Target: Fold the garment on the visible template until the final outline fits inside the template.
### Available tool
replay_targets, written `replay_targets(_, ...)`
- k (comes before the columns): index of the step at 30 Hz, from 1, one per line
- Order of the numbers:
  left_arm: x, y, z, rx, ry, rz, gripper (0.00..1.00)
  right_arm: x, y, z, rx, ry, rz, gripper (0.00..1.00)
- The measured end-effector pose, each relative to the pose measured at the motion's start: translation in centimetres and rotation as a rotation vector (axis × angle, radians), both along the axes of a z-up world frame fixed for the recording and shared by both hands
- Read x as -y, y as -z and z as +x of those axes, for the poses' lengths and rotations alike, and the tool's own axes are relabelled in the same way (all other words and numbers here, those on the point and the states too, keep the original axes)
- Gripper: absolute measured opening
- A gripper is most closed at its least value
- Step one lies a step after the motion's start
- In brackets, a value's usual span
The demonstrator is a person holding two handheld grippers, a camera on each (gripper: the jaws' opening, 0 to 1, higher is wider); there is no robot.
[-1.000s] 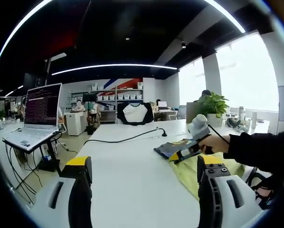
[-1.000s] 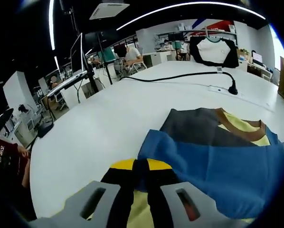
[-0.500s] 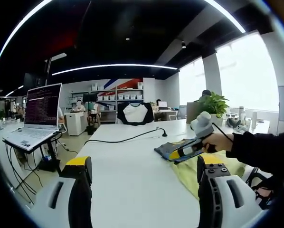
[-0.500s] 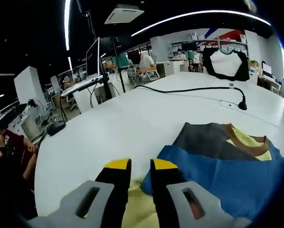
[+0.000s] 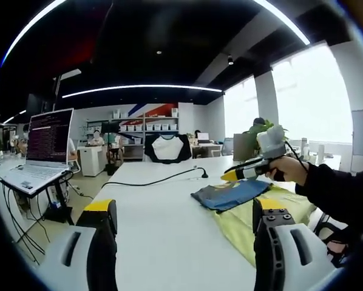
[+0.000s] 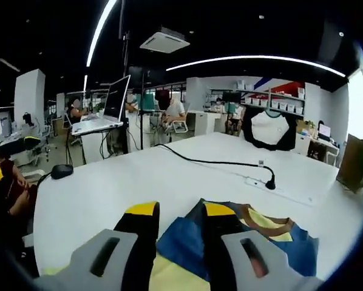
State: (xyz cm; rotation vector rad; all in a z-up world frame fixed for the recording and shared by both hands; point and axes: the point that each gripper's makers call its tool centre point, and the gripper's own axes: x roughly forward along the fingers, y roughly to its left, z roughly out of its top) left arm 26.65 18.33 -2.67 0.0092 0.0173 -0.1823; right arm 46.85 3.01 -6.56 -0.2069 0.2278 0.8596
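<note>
Looking along the left claw (image 5: 181, 209): jaws spread wide, nothing between them, hovering over the white table (image 5: 163, 212); folded blue garment (image 5: 230, 194) lies flat on the table to the right, partly on a yellow template (image 5: 260, 221); right claw (image 5: 230, 175) held in a hand (image 5: 286, 170) above the garment, clear of the cloth, yellow tips close together; in the right gripper view the right claw (image 6: 174, 213) has jaws slightly parted, gripping nothing; garment (image 6: 230, 239) shows blue panel, grey patch, brown collar, yellow inside; black cable (image 6: 212, 162) runs across the table behind it; laptop (image 5: 39, 151) on a stand at left.
</note>
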Motion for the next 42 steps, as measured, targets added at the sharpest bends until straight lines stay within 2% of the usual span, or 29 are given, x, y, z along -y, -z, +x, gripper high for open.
replay_targets(4, 0.2, -0.6, -0.1, 0.03, 0.015, -0.017, 0.98, 1.3, -1.2, 0.0, 0.042, 0.031, 0.001, 0.32)
replay_targets(8, 0.5, -0.9, -0.1, 0.052, 0.031, -0.026, 0.99, 2.5, -2.3, 0.1, 0.054, 0.043, 0.01, 0.37)
replay_targets(16, 1.3, -0.7, 0.0, 0.05, 0.06, -0.016, 0.99, 5.2, -4.0, -0.3, 0.111, 0.081, 0.015, 0.41)
replay_targets(18, 1.5, -0.4, 0.2, 0.043, 0.063, 0.0, 0.99, 5.3, -4.5, -0.6, 0.143, 0.048, 0.015, 0.44)
replay_targets(20, 1.6, -0.2, 0.4, 0.042, 0.067, 0.012, 0.99, 5.4, -5.1, -1.2, 0.153, 0.021, 0.047, 0.48)
replay_targets(23, 2.5, 0.4, 0.8, 0.028, 0.09, 0.037, 0.99, 6.5, -5.3, -1.6, 0.17, 0.028, 0.016, 0.56)
replay_targets(28, 3.8, 0.1, 0.9, 0.045, 0.145, 0.012, 0.99, 8.3, -5.8, -2.4, 0.176, 0.035, 0.016, 0.6)
replay_targets(34, 4.7, 0.3, 0.9, 0.047, 0.165, 0.049, 1.0, 11.1, -5.7, -3.7, 0.209, 0.056, 0.017, 0.78)
replay_targets(35, 4.8, 0.4, 0.9, 0.046, 0.168, 0.054, 1.0, 11.9, -5.4, -4.0, 0.214, 0.088, -0.003, 0.82)
replay_targets(36, 4.9, 0.5, 0.9, 0.044, 0.172, 0.059, 1.0, 12.4, -5.2, -4.2, 0.24, 0.089, -0.047, 0.88)
replay_targets(37, 5.0, 0.6, 1.0, 0.042, 0.175, 0.062, 1.0, 12.8, -5.2, -4.5, 0.253, 0.083, -0.054, 0.94)
replay_targets(38, 5.1, 0.7, 1.0, 0.037, 0.18, 0.059, 1.0, 13.0, -5.4, -4.8, 0.264, 0.068, -0.041, 0.97)
replay_targets(39, 5.3, 0.8, 1.0, 0.034, 0.186, 0.056, 1.0, 13.4, -5.9, -5.1, 0.284, 0.066, 0.005, 1.0)
replay_targets(42, 5.8, 0.9, 1.1, 0.026, 0.212, 0.043, 1.0, 15.5, -6.1, -5.0, 0.257, 0.08, 0.059, 0.99)
